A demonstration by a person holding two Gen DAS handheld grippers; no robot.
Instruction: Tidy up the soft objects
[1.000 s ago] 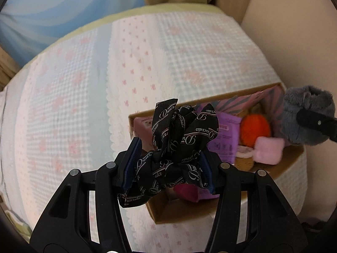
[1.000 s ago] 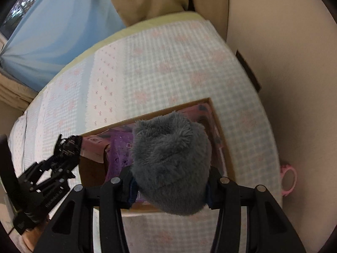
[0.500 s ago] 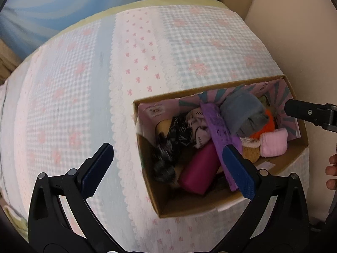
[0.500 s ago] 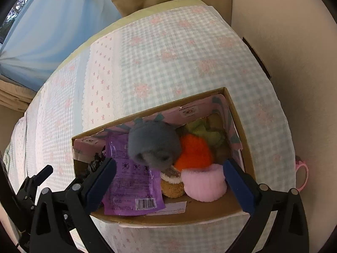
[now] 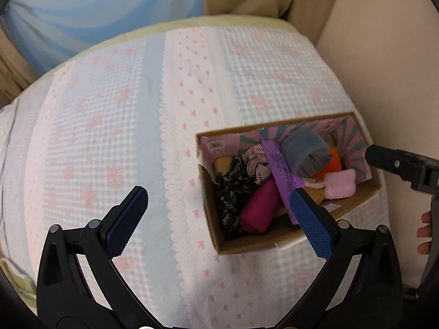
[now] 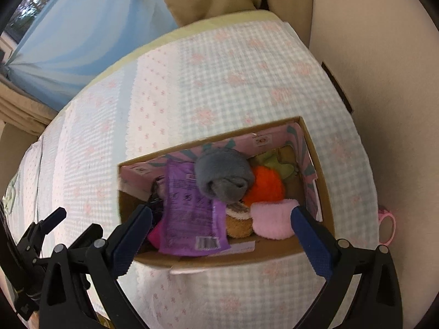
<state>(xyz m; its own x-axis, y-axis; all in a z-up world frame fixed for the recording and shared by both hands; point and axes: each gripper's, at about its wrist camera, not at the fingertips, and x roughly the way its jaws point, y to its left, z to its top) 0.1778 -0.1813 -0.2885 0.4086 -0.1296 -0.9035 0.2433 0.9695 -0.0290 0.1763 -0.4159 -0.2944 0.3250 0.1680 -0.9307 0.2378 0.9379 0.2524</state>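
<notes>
A cardboard box [image 5: 277, 242] [image 6: 323, 181] sits on the checked bed cover near the right edge. In it lie a grey fuzzy sock roll [image 5: 306, 150] [image 6: 223, 176], a black printed scrunchie [image 5: 231, 192], a purple packet [image 6: 189, 213] [image 5: 278, 170], a magenta roll [image 5: 259, 209], an orange pompom [image 6: 264, 186], a pink fluffy piece [image 6: 273, 219] [image 5: 340, 183] and a brown one [image 6: 238, 222]. My left gripper [image 5: 219, 200] is open and empty, above the box's left side. My right gripper [image 6: 221, 219] is open and empty over the box's front.
The bed cover [image 5: 109, 126] stretches left and back from the box. A beige wall [image 6: 384, 82] stands close on the right. A pink mug [image 6: 387, 226] sits low beside the bed. Blue and tan curtains [image 5: 96, 8] hang behind.
Both grippers opened and dropped their loads into the box: the scrunchie at left, the grey sock roll in the middle. Both have since drawn back and up a little.
</notes>
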